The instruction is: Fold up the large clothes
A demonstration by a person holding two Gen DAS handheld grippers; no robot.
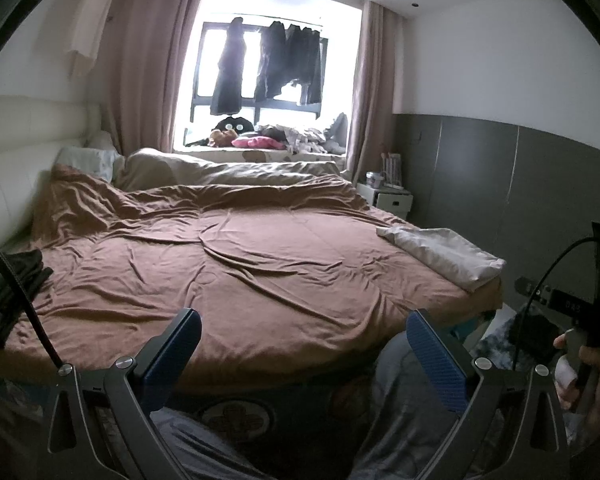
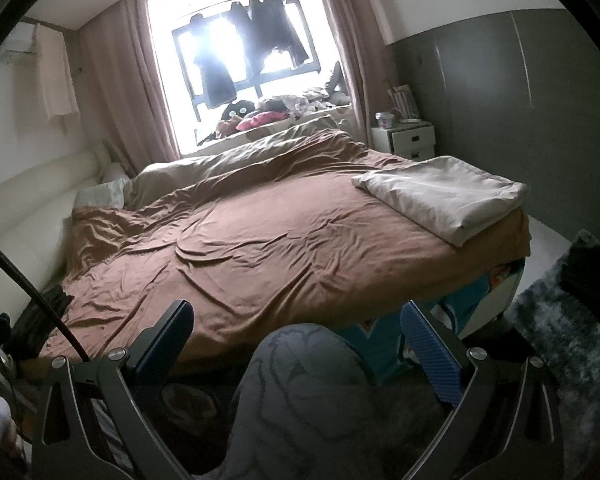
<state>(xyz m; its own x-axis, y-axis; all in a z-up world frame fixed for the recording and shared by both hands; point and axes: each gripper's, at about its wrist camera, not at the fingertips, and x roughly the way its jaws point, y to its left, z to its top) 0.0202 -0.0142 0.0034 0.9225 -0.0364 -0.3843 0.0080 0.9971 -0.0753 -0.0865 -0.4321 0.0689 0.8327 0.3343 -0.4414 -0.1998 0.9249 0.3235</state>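
Covering most of the bed [image 1: 260,264] is a wrinkled brown blanket [image 2: 260,248], w/ bright window [image 1: 260,64] & pinkish curtains behind, grey wall panels at right. Folded off-white cloth [image 2: 444,196], soft & rectangular, lies at bed's far right corner, well apart from both claws. Left claw [image 1: 306,344] & right claw [image 2: 298,338] both spread wide, gripping nothing, blue ribbed pads.

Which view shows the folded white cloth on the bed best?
Right wrist view: the folded white cloth sits large and whole on the brown bedspread, at its far right corner. In the left wrist view it is smaller, flattened toward the right edge.
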